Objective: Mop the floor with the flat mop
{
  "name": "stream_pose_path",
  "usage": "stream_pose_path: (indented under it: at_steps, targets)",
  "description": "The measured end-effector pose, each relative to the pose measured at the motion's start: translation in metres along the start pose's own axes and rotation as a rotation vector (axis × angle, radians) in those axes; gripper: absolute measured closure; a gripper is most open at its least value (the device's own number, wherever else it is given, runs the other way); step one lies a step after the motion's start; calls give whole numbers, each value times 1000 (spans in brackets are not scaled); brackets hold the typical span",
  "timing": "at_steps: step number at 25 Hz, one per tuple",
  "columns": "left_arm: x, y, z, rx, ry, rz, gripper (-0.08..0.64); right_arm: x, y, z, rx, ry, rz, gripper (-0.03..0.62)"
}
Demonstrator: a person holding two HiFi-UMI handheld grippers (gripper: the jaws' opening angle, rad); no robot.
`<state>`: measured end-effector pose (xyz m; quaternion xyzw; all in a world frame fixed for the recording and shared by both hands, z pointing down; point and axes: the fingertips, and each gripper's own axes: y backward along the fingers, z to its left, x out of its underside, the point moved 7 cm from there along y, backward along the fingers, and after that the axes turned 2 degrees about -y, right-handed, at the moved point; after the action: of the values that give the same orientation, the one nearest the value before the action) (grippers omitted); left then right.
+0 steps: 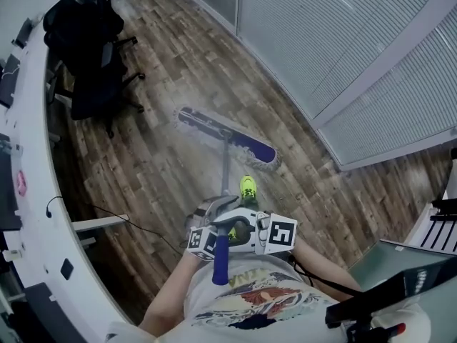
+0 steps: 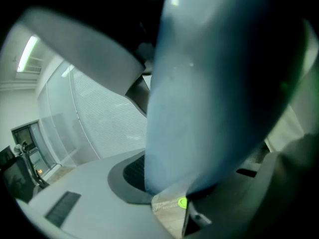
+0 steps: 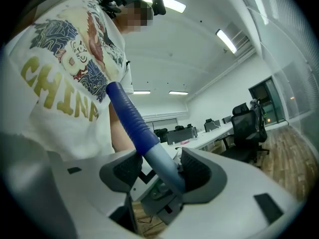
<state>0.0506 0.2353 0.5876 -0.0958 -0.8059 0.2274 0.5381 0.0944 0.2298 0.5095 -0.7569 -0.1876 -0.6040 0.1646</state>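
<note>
The flat mop's blue-padded head (image 1: pixel 225 136) lies flat on the wood floor ahead, and its grey handle (image 1: pixel 226 166) runs back to my two grippers at the chest. The blue grip (image 1: pixel 221 263) sticks out below them. My left gripper (image 1: pixel 214 224) is shut on the handle, which fills the left gripper view as a pale blur (image 2: pixel 214 83) between the jaws. My right gripper (image 1: pixel 246 227) is open. There the handle (image 3: pixel 159 158) crosses between the jaws, leaning on one pad (image 3: pixel 199 172) with a gap to the other. Its blue grip (image 3: pixel 127 111) rises toward the white shirt.
A curved white desk (image 1: pixel 32 156) runs down the left, with black office chairs (image 1: pixel 96 56) at its far end. A wall of glass and blinds (image 1: pixel 343 41) closes off the right. A thin cable (image 1: pixel 136 224) lies on the floor, and a green shoe (image 1: pixel 247 186) stands by the handle.
</note>
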Motion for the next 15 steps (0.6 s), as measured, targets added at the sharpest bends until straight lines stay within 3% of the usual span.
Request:
stream_pose_path:
  at_steps: [9,15]
  targets:
    - [8,-41,13,-9,-19,-20,466,4,28,-33,-49,-37,25,345]
    - [-8,-107,104,-45,3,-11,465,-20,71,-132,-62,-26,-8,344]
